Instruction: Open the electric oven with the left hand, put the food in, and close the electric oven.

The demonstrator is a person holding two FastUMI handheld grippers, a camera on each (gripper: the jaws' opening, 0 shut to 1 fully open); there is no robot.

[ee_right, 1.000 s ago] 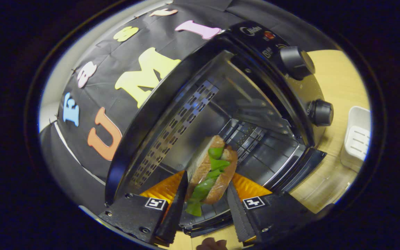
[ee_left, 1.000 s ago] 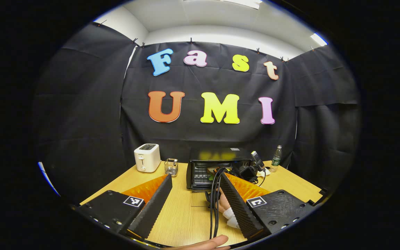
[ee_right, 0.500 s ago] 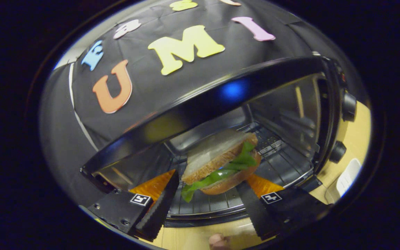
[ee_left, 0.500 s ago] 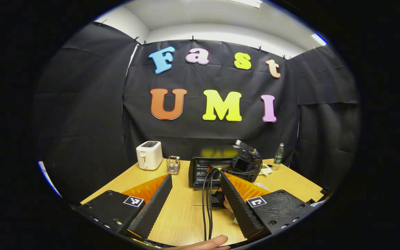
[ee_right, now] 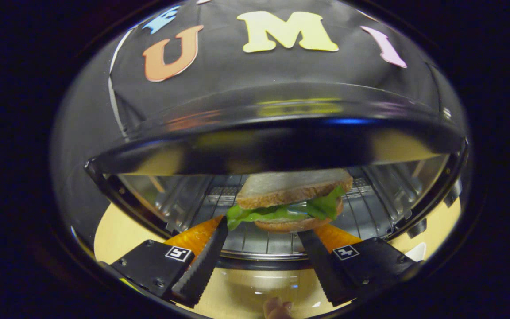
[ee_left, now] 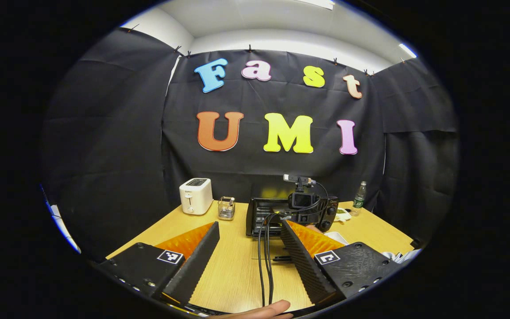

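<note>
Right gripper [ee_right: 261, 254], fingers spread wide, faces sandwich [ee_right: 291, 201] lying flat, long axis crosswise, on oven rack [ee_right: 255, 241] front edge; left gripper [ee_left: 248, 261] wide, empty.

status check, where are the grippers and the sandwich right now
Left gripper open, back over the table. Right gripper open at the oven mouth. Sandwich lies on the rack inside. Door open; nothing in the way.

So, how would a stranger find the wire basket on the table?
Start at the white toaster at the back of the wooden table. Just right of it, before the black oven, stands the wire basket: small, see-through metal mesh, unlike its solid neighbours.
</note>
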